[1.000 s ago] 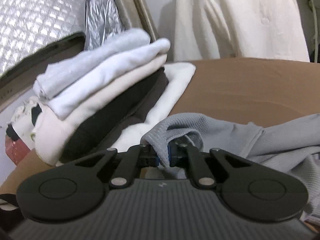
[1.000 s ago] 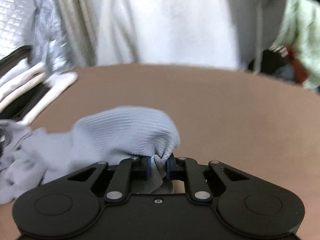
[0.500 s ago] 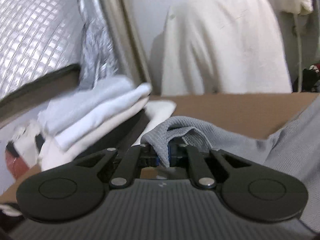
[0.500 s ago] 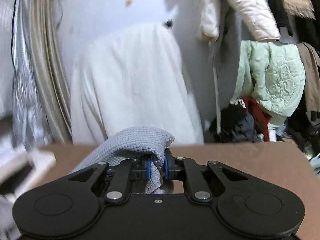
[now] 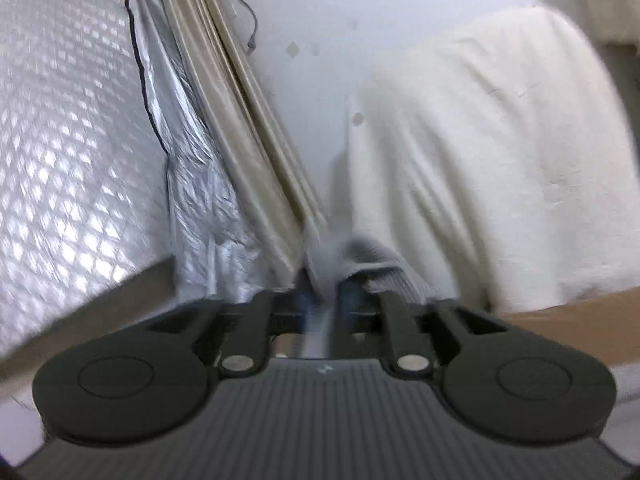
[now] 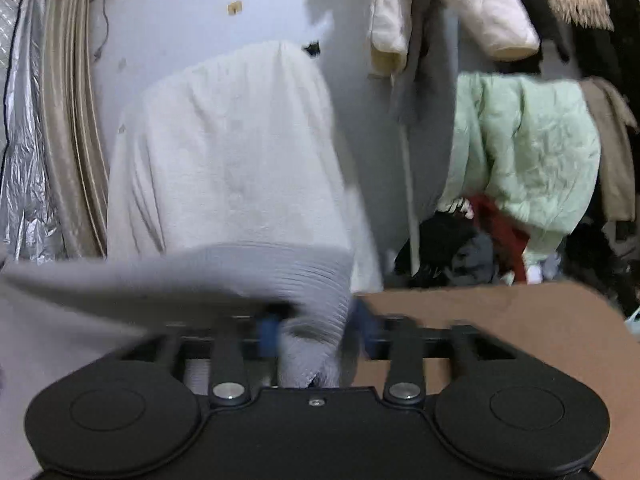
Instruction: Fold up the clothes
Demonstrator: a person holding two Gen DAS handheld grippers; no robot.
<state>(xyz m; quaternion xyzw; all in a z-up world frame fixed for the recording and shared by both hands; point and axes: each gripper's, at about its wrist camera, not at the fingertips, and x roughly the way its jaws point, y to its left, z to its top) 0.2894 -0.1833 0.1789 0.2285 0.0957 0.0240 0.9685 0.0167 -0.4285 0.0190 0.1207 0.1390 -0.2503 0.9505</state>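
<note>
A grey ribbed garment point(image 6: 200, 276) hangs between my two grippers, lifted above the brown table point(image 6: 500, 320). My left gripper point(image 5: 326, 304) is shut on a bunched corner of the grey garment point(image 5: 360, 256); the view is blurred by motion. My right gripper point(image 6: 316, 330) has its blue pads apart by a wider gap, with a fold of the garment still lying between them; the blur hides whether they press on it. The stack of folded clothes is out of view.
A white cloth-covered shape point(image 6: 228, 152) stands behind the table; it also shows in the left wrist view point(image 5: 492, 152). Silver quilted sheeting point(image 5: 68, 148) and beige curtains point(image 5: 240, 120) are on the left. Hanging clothes, among them a pale green jacket point(image 6: 524, 152), are at the right.
Both grippers have risen and tilted up with the grey garment; the folded stack has dropped out of the left view. The right gripper's pads have spread wider apart.
</note>
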